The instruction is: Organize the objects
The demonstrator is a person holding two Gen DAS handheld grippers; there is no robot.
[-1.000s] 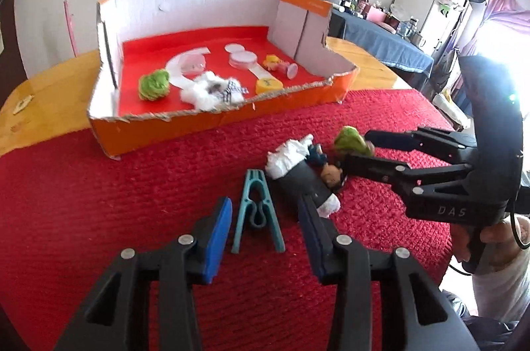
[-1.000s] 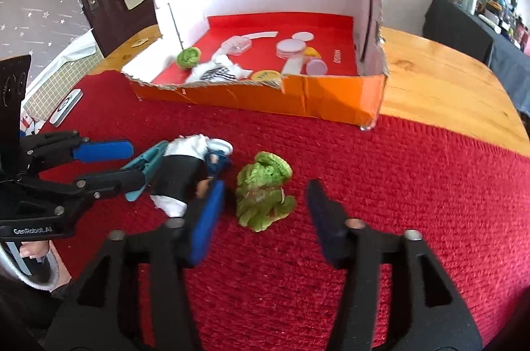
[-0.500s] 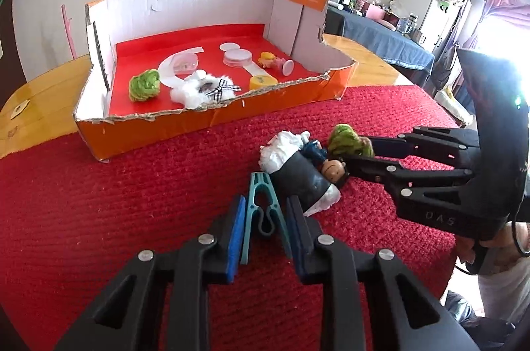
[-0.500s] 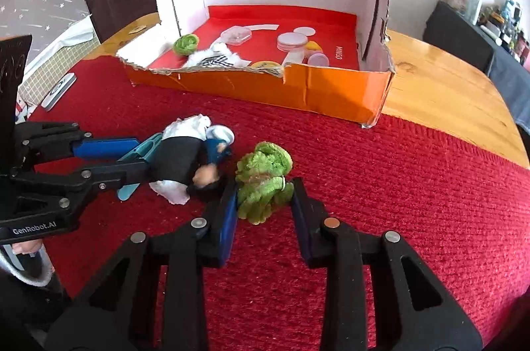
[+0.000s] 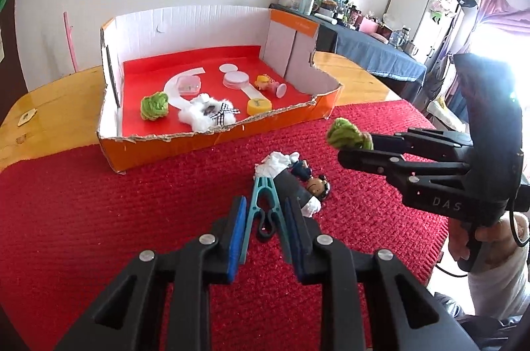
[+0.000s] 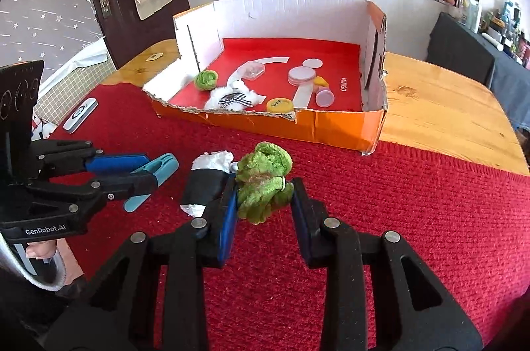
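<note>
My left gripper (image 5: 265, 220) is shut on a teal clothes peg (image 5: 265, 206), which also shows in the right wrist view (image 6: 150, 182). My right gripper (image 6: 265, 202) is shut on a fuzzy green scrunchie (image 6: 263, 182) and holds it above the red mat; it also shows in the left wrist view (image 5: 347, 134). A small doll in black and white (image 5: 298, 182) lies on the mat between the two grippers. The orange cardboard box (image 5: 212, 139) with a red floor stands behind, holding another green scrunchie (image 5: 154, 105), a white fluffy bow (image 5: 207, 114) and several lids.
A red knitted mat (image 6: 414, 218) covers the front of a wooden table (image 6: 430, 109). A white remote-like device (image 6: 80, 113) lies at the mat's left edge. A door with hanging toys is far left, cluttered shelves far right.
Both grippers closed: the left on the teal peg, the right on the green scrunchie. The right gripper has lifted the scrunchie off the mat.
</note>
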